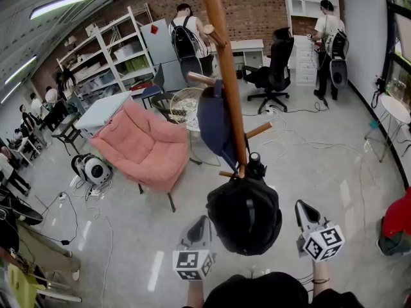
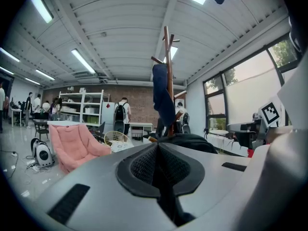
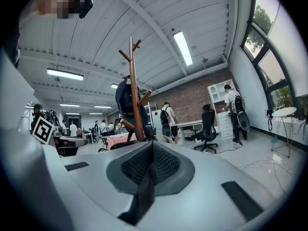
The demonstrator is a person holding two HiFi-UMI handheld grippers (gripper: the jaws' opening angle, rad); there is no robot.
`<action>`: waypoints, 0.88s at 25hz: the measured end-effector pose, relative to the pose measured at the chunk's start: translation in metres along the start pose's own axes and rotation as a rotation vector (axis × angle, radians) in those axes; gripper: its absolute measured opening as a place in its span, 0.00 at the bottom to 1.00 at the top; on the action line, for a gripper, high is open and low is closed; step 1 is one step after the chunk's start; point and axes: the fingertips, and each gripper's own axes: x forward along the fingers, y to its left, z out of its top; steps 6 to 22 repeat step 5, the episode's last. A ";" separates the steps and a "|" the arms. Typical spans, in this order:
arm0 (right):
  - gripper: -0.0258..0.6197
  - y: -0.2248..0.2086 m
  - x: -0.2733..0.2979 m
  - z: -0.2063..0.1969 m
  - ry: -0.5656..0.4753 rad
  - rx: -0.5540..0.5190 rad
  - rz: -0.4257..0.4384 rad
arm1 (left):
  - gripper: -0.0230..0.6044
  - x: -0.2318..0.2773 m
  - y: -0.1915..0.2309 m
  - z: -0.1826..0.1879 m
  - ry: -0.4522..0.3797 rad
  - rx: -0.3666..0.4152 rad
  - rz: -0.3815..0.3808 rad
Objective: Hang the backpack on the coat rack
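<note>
The wooden coat rack [image 1: 225,76] stands straight ahead, with a navy garment [image 1: 215,124] draped over an upper peg. The black backpack [image 1: 244,213] hangs low against the pole, its top by the lowest pegs. My left gripper [image 1: 203,220] sits just off the backpack's left edge. My right gripper [image 1: 300,205] is a little clear of its right side. Both are shut, and no strap runs from the pack to either tip. In the left gripper view the closed jaws [image 2: 158,144] point at the rack [image 2: 167,71], with the backpack [image 2: 192,141] just beyond. The right gripper [image 3: 153,143] faces the rack [image 3: 134,90].
A pink lounge chair [image 1: 144,146] stands left of the rack, with a wicker chair [image 1: 186,104] behind it. A black office chair [image 1: 273,76] is at the back. Cables [image 1: 302,140] trail over the floor to the right. A round side table [image 1: 395,111] is at far right. People stand by the shelves [image 1: 109,56].
</note>
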 end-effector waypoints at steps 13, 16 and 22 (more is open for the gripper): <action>0.06 -0.005 0.006 -0.003 0.000 -0.003 -0.008 | 0.06 0.005 0.007 -0.003 0.000 -0.011 0.014; 0.06 -0.005 0.006 -0.003 0.000 -0.003 -0.008 | 0.06 0.005 0.007 -0.003 0.000 -0.011 0.014; 0.06 -0.005 0.006 -0.003 0.000 -0.003 -0.008 | 0.06 0.005 0.007 -0.003 0.000 -0.011 0.014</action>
